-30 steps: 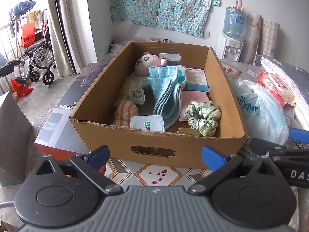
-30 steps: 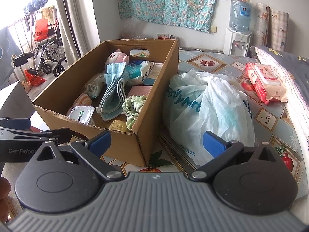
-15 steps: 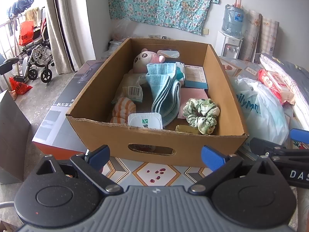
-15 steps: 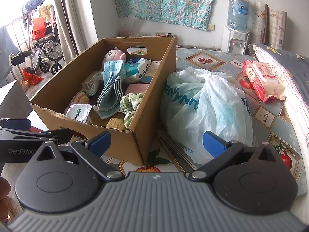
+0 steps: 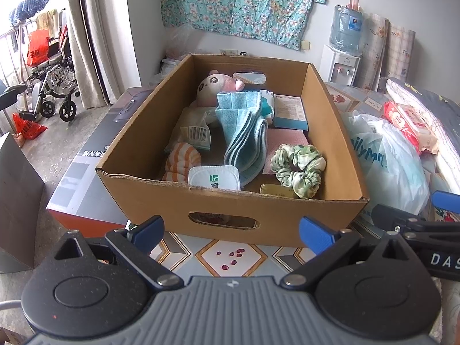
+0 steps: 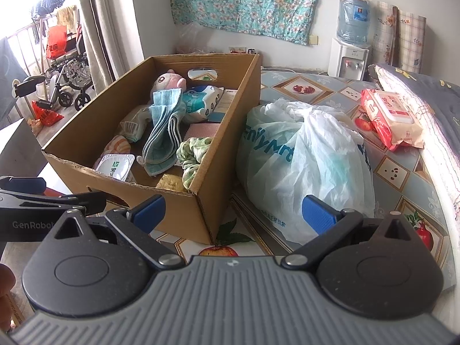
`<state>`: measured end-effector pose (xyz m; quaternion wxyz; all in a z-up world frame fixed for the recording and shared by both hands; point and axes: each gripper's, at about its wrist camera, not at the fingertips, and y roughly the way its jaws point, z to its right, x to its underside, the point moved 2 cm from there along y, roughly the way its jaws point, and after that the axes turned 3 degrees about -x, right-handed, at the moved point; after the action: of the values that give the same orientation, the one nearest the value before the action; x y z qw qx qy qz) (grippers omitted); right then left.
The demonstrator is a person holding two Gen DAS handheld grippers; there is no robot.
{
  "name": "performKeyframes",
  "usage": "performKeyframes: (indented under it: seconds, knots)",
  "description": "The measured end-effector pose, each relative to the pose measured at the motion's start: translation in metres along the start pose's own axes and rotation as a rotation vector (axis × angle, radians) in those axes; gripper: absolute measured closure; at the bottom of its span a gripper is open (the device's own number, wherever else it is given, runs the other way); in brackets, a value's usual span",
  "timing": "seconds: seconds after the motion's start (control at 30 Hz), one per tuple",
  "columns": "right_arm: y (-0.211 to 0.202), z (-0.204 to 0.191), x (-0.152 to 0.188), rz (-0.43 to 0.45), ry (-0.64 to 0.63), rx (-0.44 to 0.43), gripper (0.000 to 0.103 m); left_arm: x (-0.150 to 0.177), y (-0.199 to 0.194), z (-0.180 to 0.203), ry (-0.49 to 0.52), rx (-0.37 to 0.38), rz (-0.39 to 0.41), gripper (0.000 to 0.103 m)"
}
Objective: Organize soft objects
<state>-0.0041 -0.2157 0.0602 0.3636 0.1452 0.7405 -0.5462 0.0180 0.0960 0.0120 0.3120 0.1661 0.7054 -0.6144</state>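
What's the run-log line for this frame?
phase: approach | left tongs: open, empty, short of cardboard box | right tongs: open, empty, near white plastic bag | green scrunchie: in box, untouched

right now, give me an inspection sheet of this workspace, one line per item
surface: patterned mat, mostly covered
job's things: cardboard box holds a plush toy, folded blue towels, green scrunchie, striped cloth
clutter: white plastic bag against the box; red wipes pack beyond it
grippers: left gripper and right gripper open, empty, short of the box
cables: nothing seen
surroundings: water dispenser, wheelchair, floral cloth on wall
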Motion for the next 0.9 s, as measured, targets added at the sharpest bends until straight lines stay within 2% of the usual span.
performKeyframes:
  seconds: [0.9]
  knots:
    - [0.0041,0.0037,0.0038,-0.014,0.013,0.000,0.001,0.0011,0.0039,0.0011,0.000,0.004,-0.011,0.003]
